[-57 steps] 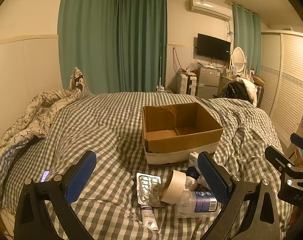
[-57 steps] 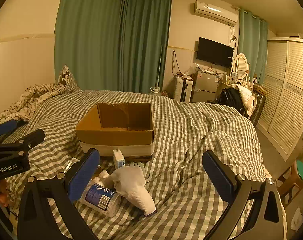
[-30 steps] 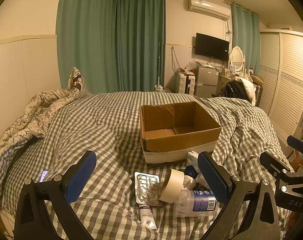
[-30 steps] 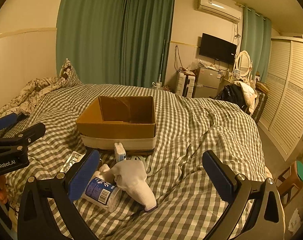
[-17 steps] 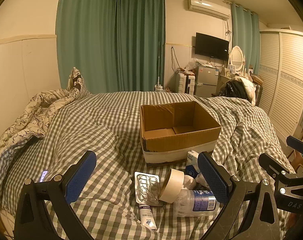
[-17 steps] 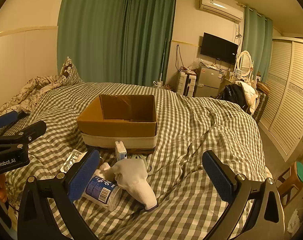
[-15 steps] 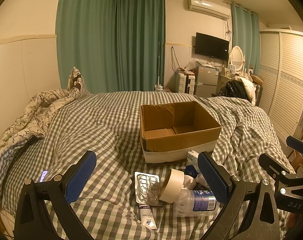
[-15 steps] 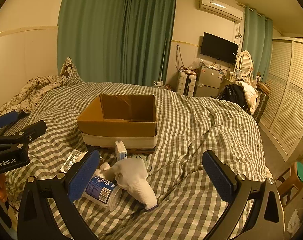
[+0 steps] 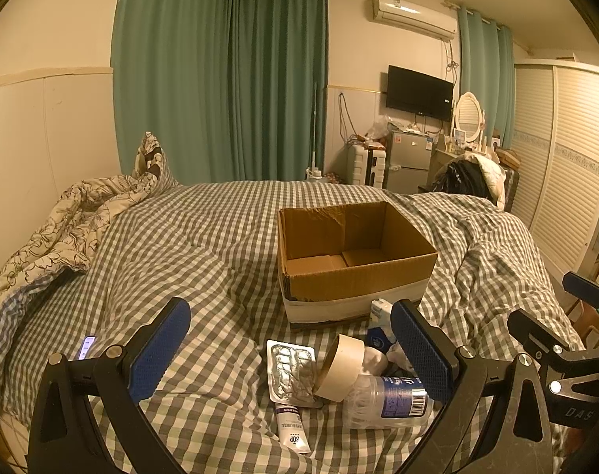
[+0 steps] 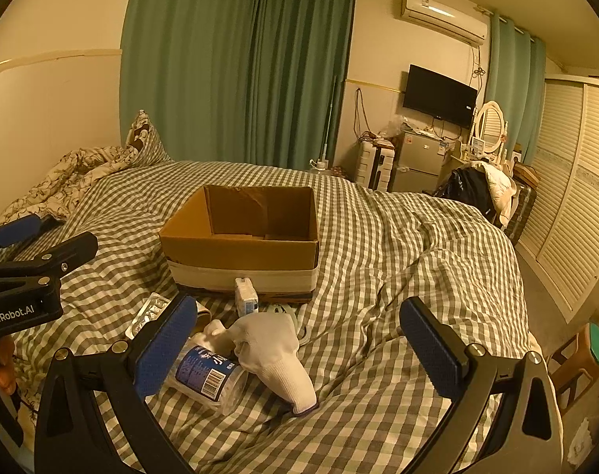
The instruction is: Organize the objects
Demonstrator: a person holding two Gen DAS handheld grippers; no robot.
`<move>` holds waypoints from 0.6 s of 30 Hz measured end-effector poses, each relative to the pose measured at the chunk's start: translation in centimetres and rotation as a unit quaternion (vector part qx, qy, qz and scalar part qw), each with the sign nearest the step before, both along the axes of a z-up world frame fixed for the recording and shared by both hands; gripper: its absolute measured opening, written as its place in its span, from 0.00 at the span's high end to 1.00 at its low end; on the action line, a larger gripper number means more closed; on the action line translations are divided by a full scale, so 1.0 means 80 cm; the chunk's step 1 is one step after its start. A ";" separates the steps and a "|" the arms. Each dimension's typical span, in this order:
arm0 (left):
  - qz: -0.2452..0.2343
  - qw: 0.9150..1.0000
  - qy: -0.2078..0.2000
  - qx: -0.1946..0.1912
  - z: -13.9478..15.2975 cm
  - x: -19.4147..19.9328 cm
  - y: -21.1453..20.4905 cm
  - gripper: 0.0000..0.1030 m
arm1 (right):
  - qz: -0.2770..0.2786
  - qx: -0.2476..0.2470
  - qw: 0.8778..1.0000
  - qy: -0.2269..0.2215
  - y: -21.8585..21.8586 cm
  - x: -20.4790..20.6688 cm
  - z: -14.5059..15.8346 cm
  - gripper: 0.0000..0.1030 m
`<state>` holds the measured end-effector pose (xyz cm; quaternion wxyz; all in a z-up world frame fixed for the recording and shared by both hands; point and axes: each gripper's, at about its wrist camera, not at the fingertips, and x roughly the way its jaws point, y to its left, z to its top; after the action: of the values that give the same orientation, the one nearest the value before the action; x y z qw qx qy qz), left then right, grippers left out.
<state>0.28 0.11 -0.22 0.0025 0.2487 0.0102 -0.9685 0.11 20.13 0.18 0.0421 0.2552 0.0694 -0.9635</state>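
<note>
An open, empty cardboard box (image 9: 355,252) (image 10: 244,233) sits on the checked bed. In front of it lies a pile: a foil blister pack (image 9: 291,371), a roll of tape (image 9: 341,367), a plastic bottle with a blue label (image 9: 386,399) (image 10: 204,375), a small white tube (image 9: 293,432), a white glove (image 10: 272,347) and a small carton (image 10: 246,296). My left gripper (image 9: 291,351) is open and empty, held above the pile. My right gripper (image 10: 299,349) is open and empty, with the glove between its fingers in the view.
A rumpled flowered quilt (image 9: 62,229) lies at the left of the bed. A phone with a lit screen (image 9: 87,347) lies near the left finger. A wardrobe (image 9: 560,158) stands on the right; a fridge and clutter (image 9: 410,158) stand beyond the bed.
Both grippers have drifted slightly; the right wrist view has edged closer to the pile. Nothing was taken hold of and the objects have not moved.
</note>
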 end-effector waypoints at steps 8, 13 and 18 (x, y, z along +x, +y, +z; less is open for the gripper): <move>-0.003 1.000 0.001 0.005 0.003 0.001 -0.002 0.00 | 0.004 -0.001 1.000 -0.001 0.000 0.001 0.001 0.00; -0.004 1.000 0.001 0.005 0.003 0.001 -0.002 0.00 | 0.006 0.002 1.000 0.005 0.000 0.003 0.006 0.00; -0.006 1.000 -0.004 0.002 0.000 -0.003 0.000 0.00 | 0.009 0.001 1.000 0.002 0.001 0.002 0.004 0.00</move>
<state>0.07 0.10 -0.19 -0.0036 0.2524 0.0103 -0.9676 0.28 20.20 0.50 0.0502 0.2527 0.0731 -0.9635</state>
